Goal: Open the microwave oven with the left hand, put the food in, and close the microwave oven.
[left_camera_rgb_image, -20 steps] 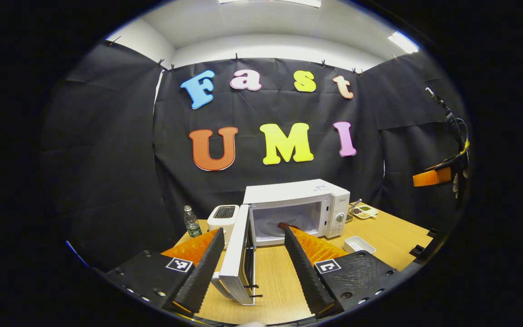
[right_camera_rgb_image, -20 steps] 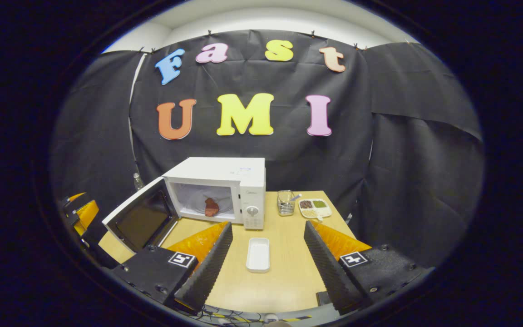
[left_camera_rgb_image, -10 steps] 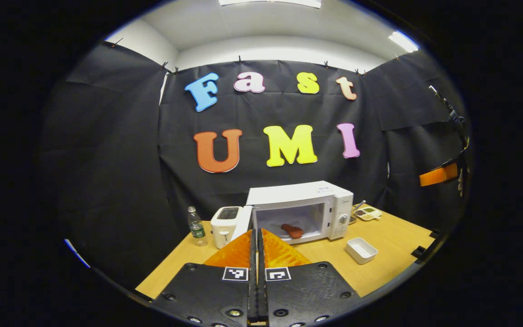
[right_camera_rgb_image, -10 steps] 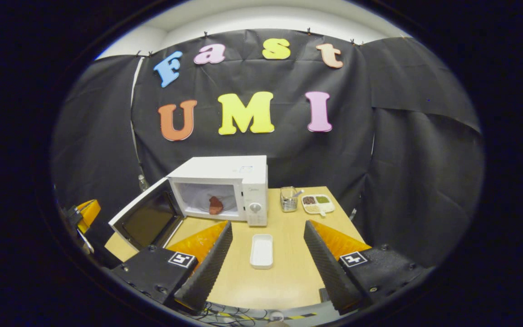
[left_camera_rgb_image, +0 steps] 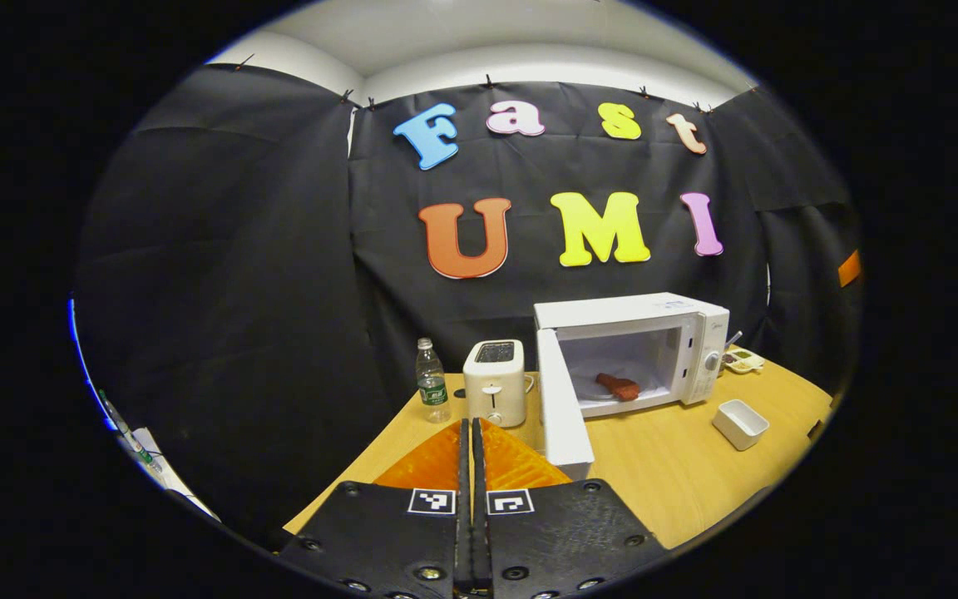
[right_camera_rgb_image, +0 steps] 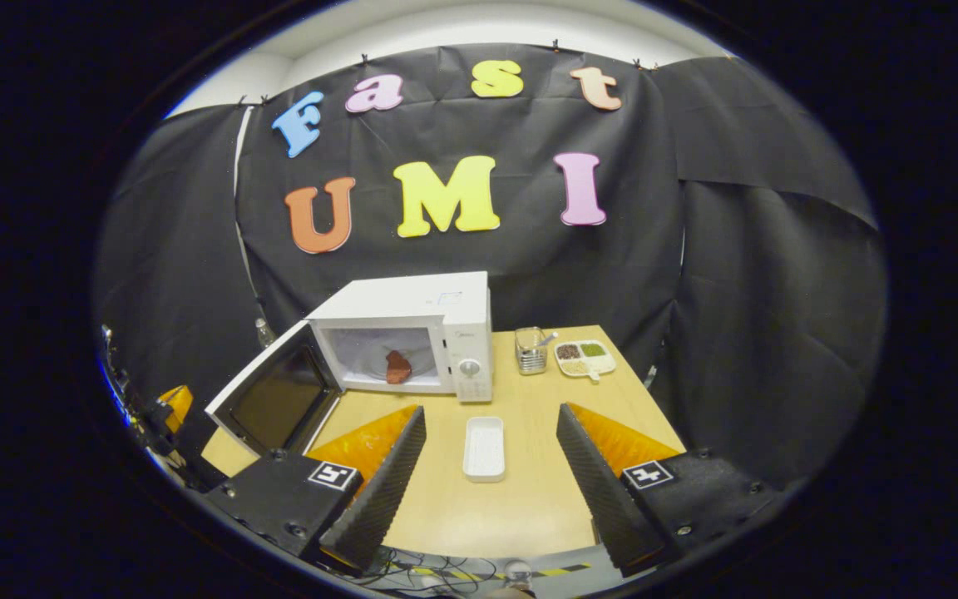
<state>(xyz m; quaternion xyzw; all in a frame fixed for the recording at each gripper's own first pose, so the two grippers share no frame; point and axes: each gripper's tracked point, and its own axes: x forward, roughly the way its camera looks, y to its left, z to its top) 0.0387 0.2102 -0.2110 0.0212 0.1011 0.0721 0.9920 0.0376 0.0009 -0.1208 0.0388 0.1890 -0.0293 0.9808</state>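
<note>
A white microwave (left_camera_rgb_image: 641, 312) (right_camera_rgb_image: 412, 301) stands at the back of the wooden table with its door (left_camera_rgb_image: 560, 408) (right_camera_rgb_image: 275, 399) swung wide open. A reddish-brown piece of food (left_camera_rgb_image: 617, 387) (right_camera_rgb_image: 397, 366) lies on the turntable inside. My left gripper (left_camera_rgb_image: 469, 433) is shut with nothing between its fingers, held back from the table's near left edge, clear of the door. My right gripper (right_camera_rgb_image: 487, 420) is open and empty above the table's front, and a white empty tray (right_camera_rgb_image: 484, 448) (left_camera_rgb_image: 739, 423) lies between its fingers farther off.
A white toaster (left_camera_rgb_image: 496, 381) and a water bottle (left_camera_rgb_image: 430, 391) stand left of the microwave. A cutlery holder (right_camera_rgb_image: 530, 349) and a divided dish of condiments (right_camera_rgb_image: 584, 358) sit to its right. The table (right_camera_rgb_image: 520, 499) has bare wood in front.
My left gripper let go of the door edge, shut, and drew back and to the left. The door stays open. My right gripper pulled back slightly.
</note>
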